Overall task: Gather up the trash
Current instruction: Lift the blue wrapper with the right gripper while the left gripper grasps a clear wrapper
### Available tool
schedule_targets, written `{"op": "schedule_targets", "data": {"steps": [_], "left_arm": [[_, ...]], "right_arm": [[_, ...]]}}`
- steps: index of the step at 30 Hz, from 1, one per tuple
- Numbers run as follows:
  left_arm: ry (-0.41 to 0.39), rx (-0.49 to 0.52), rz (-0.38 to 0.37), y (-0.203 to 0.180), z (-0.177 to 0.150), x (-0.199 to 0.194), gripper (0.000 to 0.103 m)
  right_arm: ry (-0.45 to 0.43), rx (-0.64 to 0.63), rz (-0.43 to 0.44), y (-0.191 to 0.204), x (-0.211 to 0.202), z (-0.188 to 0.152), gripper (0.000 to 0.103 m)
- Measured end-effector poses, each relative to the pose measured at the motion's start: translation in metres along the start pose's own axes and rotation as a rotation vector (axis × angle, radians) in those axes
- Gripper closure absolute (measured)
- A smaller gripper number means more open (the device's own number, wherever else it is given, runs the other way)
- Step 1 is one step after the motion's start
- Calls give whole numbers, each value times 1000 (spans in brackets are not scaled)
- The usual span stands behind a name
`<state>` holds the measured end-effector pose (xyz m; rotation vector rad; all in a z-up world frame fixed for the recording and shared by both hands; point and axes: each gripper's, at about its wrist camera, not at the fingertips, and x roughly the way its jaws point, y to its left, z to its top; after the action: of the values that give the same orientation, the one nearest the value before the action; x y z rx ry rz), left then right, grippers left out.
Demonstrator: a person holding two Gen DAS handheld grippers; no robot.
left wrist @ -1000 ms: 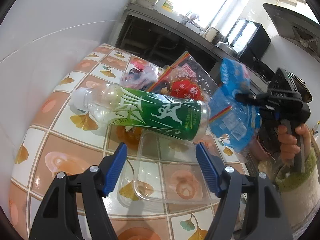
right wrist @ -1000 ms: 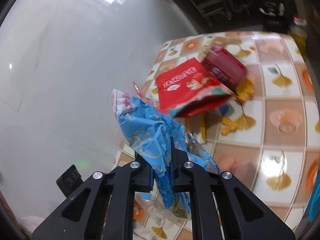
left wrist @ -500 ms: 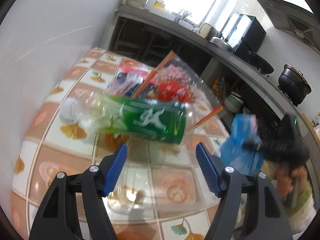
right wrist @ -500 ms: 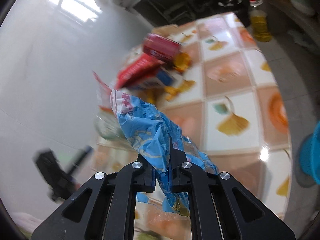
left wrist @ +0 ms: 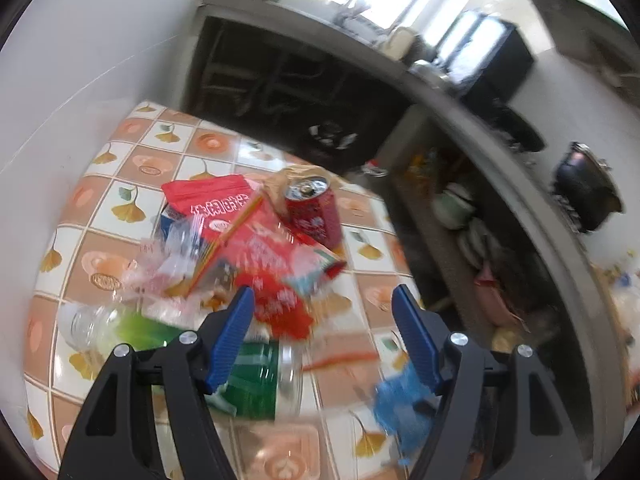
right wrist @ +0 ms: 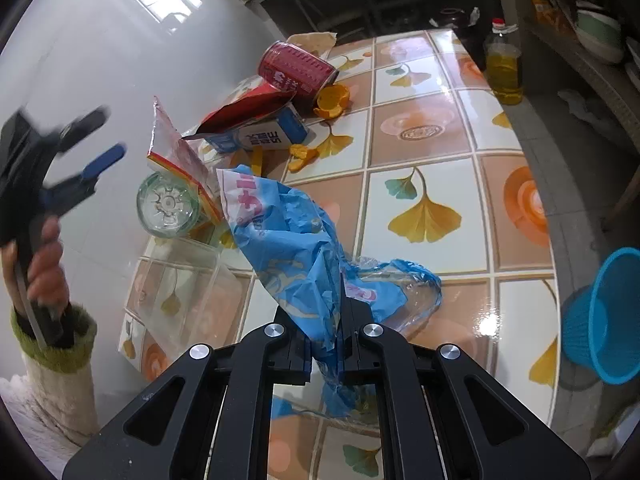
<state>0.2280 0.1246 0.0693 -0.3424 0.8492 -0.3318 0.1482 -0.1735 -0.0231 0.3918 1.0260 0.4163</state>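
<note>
My right gripper (right wrist: 340, 320) is shut on a crumpled blue plastic wrapper (right wrist: 288, 240), held over the tiled table (right wrist: 424, 208). The same wrapper (left wrist: 400, 404) shows blurred low in the left wrist view. My left gripper (left wrist: 324, 320) is open with nothing between its blue pads (left wrist: 236, 336); it hovers above the trash pile. Under it lie a green-labelled plastic bottle (left wrist: 248, 376) on its side, red snack bags (left wrist: 216, 204) and a red can (left wrist: 312, 208). In the right wrist view the left gripper (right wrist: 80, 160) is at the far left, in a hand with a green cuff.
A milk carton (right wrist: 264, 136), orange peel (right wrist: 332, 100) and a clear plastic tray (right wrist: 176, 296) also lie on the table. A blue basket (right wrist: 600, 316) stands on the floor off the table's right edge. A bottle of yellow oil (right wrist: 504, 68) stands beyond the far corner.
My left gripper has lifted and swung toward the far pile; the bottle has slid to the bottom of its view. The right gripper has sunk with the blue wrapper toward the table's near part.
</note>
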Motion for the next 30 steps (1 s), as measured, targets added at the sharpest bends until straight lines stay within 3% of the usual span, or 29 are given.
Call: {"op": "schedule_targets", "data": {"steps": [3,6,7,9,14,20,30], "left_arm": [[59,15,94,-14,9,30,43],[108,17,157,-16,8,52,69],[121,14,158,-17,7,57,71],[116,16,172,-17,4,57,83],[71,27,198,-21,3,45,97],[20,34,183,-31,-4,16,101],[-100,76,91,-60,-14,-46,102]], "right_arm": [[-5,2,18,-2,-1,-2,96],[-15,8,41,-7,-3,-2,96],[-20,12,48,-9,-4,-3,96],[-30,22,59,-13,-6,-3,96],[-46,47,94,-22,-11,-6,96],[-77,50,119,-21,-21,-8,96],[-148,38,147,-12,-47,-9,96]]}}
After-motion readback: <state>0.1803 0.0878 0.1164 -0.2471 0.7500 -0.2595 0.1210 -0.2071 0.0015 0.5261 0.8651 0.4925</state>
